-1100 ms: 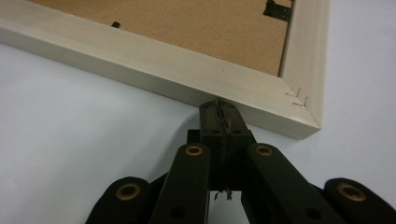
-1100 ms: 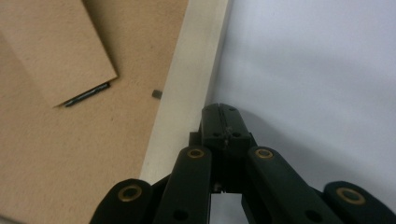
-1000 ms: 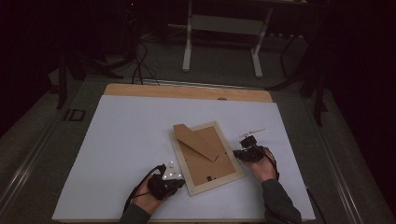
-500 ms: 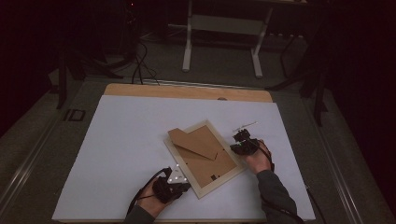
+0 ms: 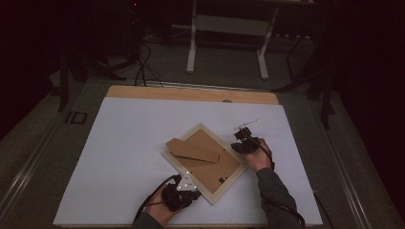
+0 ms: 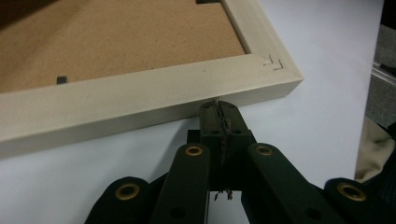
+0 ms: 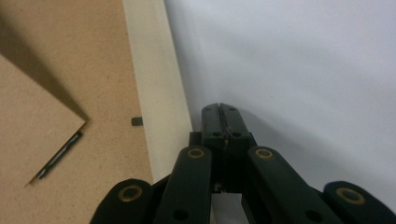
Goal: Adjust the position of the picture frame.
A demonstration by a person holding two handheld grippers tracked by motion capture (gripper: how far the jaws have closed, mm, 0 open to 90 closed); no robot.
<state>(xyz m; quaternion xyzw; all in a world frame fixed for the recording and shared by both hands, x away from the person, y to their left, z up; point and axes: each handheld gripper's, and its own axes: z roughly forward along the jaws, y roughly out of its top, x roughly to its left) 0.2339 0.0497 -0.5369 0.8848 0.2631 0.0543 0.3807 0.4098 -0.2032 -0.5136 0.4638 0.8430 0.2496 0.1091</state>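
Two closed jaws push picture frame [image 5: 206, 164] bare: left gripper [image 6: 219, 108] at edge, right gripper [image 7: 219, 112] beside rail. Risk: tips slip, frame skids across desk [image 5: 124, 143].

Table top: a white sheet [image 5: 124, 157] covers the work surface, lit against a dim room.
Far edge: a strip of bare wooden tabletop [image 5: 191, 94] shows beyond the sheet.
Background: white metal legs of a stand [image 5: 192, 45] rise from the grey floor [image 5: 224, 78].
Floor, left: dark cables [image 5: 141, 67] trail near black supports.
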